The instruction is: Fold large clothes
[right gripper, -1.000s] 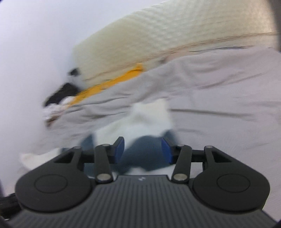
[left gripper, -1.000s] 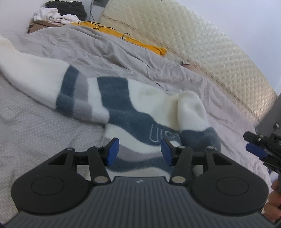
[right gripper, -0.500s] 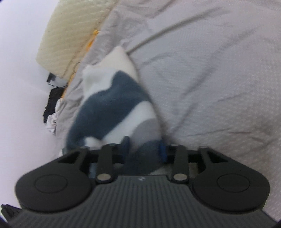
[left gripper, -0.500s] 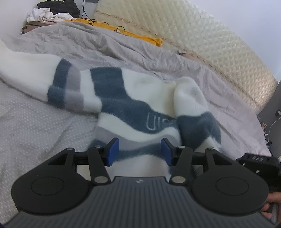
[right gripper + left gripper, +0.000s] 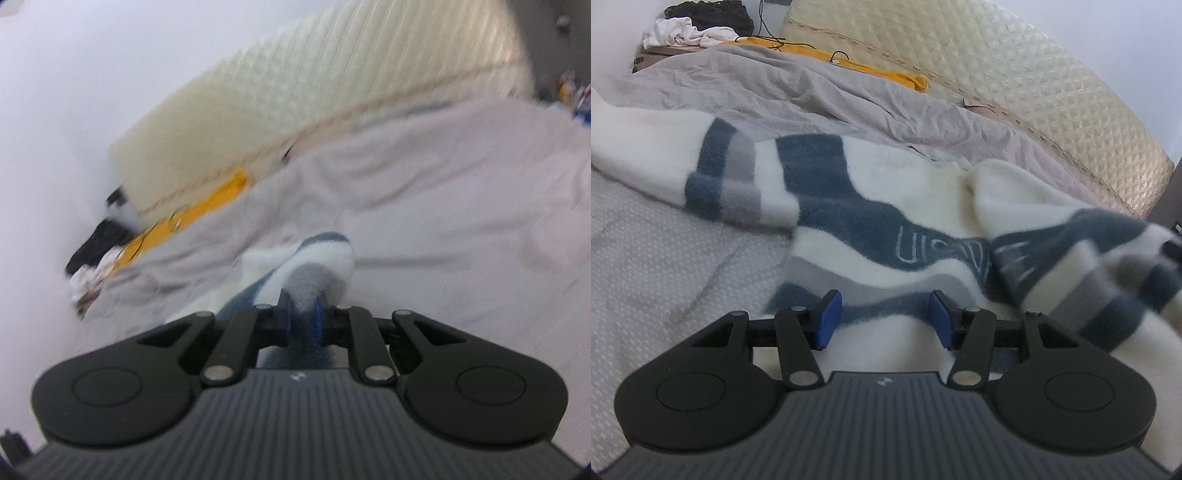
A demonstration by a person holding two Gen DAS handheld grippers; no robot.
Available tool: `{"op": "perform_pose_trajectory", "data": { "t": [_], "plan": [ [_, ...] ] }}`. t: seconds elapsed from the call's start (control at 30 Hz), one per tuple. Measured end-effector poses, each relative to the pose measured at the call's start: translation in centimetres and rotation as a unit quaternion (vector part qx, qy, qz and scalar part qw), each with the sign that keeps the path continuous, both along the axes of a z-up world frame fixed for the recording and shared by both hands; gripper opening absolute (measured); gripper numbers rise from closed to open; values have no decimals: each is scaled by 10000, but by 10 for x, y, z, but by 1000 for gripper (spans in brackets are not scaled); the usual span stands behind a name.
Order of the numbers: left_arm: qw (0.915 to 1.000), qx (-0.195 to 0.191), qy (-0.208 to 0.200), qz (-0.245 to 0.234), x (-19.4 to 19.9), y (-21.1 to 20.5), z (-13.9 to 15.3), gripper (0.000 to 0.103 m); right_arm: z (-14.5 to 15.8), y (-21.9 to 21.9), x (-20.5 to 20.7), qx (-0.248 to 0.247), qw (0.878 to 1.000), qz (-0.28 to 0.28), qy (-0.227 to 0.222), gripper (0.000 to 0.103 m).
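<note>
Right wrist: right gripper (image 5: 303, 314) jaws clamp fleece sweater (image 5: 314, 266) fold.

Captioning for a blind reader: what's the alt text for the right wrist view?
The right gripper has just closed its blue fingers on a fold of fuzzy white, blue and grey sweater, above a grey bedspread. A cream quilted headboard stands behind; the picture is blurred.

I am looking at a bed (image 5: 657, 280) that is wearing a grey dotted cover, with a rumpled grey blanket (image 5: 820, 92) lying along its far side. A fleece sweater (image 5: 849, 206) in white, blue and grey bands is lying spread across the middle. A yellow cloth (image 5: 871, 70) is running along the far edge against the quilted cream headboard (image 5: 1015, 77).
</note>
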State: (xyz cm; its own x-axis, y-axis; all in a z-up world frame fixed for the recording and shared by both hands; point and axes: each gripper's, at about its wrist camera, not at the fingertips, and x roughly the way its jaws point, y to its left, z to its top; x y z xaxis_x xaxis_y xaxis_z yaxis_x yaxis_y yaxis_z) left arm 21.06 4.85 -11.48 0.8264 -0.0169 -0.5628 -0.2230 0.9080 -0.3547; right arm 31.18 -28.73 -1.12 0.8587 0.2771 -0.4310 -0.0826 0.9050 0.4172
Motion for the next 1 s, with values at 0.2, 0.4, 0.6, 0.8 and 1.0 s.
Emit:
{"op": "perform_pose_trajectory", "data": {
  "t": [0.2, 0.4, 0.6, 0.8, 1.0],
  "plan": [
    [9999, 64, 18, -93, 0, -6, -3, 58, 18, -49, -11, -823, 9905, -1019, -427, 14],
    [9995, 234, 38, -203, 1, -11, -6, 59, -37, -96, 12, -593, 9828, -1734, 242, 16],
    [9996, 223, 60, -178, 2, -9, -7, 60, -97, -140, 21, 1054, 9663, -2110, 1027, 19],
    [9995, 212, 75, -226, 2, -11, -6, 60, -89, -145, -4, 1395, 9610, -2092, 1152, 57],
    [9990, 202, 37, -387, -7, -16, 1, 60, -65, -136, -54, 872, 9685, -1729, 1568, 58]
  ]
}}
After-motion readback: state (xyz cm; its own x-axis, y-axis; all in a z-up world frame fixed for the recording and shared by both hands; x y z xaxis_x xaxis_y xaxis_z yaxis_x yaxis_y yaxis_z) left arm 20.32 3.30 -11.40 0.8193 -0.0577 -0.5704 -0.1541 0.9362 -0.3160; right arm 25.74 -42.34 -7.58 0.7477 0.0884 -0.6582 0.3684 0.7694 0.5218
